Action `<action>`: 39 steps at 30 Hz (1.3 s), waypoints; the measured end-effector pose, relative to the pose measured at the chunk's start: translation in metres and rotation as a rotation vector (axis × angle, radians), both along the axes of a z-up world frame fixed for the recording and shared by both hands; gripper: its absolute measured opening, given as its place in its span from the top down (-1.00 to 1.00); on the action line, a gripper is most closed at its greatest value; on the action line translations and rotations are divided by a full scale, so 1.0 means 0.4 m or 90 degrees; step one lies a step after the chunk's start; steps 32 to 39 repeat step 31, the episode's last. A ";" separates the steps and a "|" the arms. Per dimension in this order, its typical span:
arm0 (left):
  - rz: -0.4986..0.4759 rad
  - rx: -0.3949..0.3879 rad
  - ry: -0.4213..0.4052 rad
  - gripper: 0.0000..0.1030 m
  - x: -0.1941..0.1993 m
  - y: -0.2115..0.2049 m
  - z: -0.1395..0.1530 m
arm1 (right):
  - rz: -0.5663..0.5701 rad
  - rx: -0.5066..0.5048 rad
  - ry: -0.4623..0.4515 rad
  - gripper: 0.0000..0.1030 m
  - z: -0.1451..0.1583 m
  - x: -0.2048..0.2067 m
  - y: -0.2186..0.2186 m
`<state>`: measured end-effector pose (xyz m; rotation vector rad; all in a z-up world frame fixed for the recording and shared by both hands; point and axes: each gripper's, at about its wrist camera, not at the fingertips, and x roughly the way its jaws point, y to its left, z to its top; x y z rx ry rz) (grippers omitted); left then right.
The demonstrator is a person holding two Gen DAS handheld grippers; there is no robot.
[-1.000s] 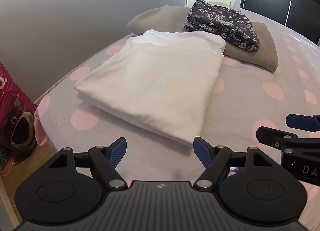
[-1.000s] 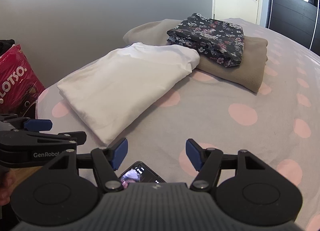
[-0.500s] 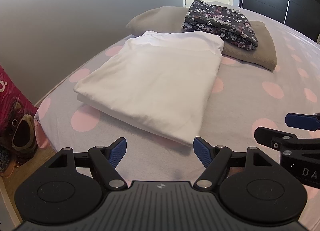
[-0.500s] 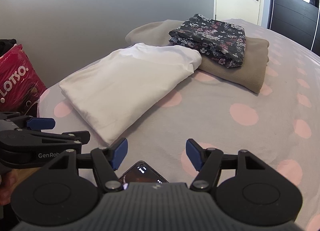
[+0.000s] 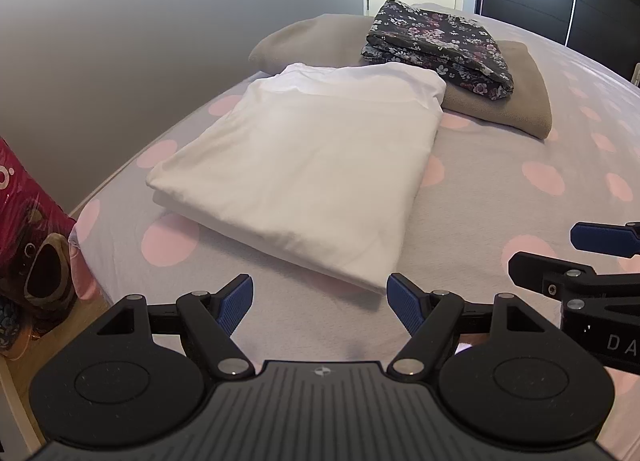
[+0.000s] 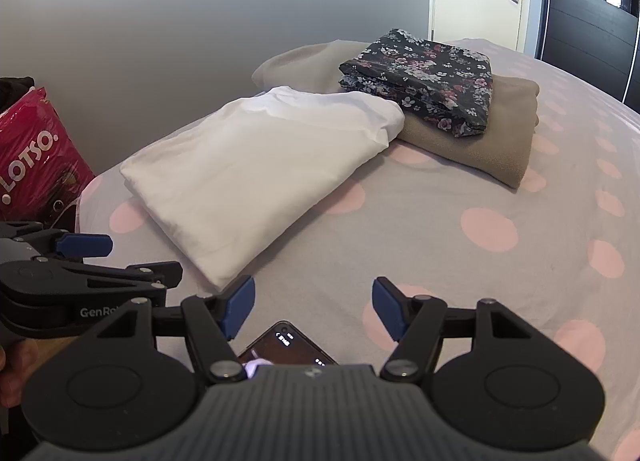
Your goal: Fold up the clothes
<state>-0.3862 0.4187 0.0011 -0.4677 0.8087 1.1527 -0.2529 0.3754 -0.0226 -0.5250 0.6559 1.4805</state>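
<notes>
A folded white garment (image 5: 304, 177) (image 6: 256, 165) lies flat on the grey bed sheet with pink dots (image 5: 500, 181) (image 6: 460, 229). Behind it a folded dark floral garment (image 5: 436, 49) (image 6: 424, 77) rests on a folded beige one (image 5: 508, 101) (image 6: 488, 137). My left gripper (image 5: 320, 297) hovers open just short of the white garment's near edge, nothing between its fingers. My right gripper (image 6: 314, 301) is open too, over bare sheet to the right of that garment's near corner. Each gripper shows at the edge of the other's view.
A phone (image 6: 288, 345) with a lit screen lies on the sheet just under my right gripper. A red printed bag (image 5: 28, 245) (image 6: 36, 165) stands on the floor at the bed's left corner. A grey wall runs along the left; a door and dark wardrobe stand beyond.
</notes>
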 end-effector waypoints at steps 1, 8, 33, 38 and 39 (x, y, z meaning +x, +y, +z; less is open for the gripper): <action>0.001 0.000 0.000 -0.42 0.000 0.000 0.000 | 0.000 0.000 0.000 -0.32 0.000 0.000 0.001; 0.002 0.004 0.004 -0.42 0.002 0.001 0.001 | 0.001 0.000 -0.001 -0.32 0.001 0.001 0.003; -0.019 0.025 0.000 -0.42 0.007 -0.011 0.009 | 0.010 0.001 0.003 -0.33 0.003 0.000 -0.001; -0.019 0.025 0.000 -0.42 0.007 -0.011 0.009 | 0.010 0.001 0.003 -0.33 0.003 0.000 -0.001; -0.019 0.025 0.000 -0.42 0.007 -0.011 0.009 | 0.010 0.001 0.003 -0.33 0.003 0.000 -0.001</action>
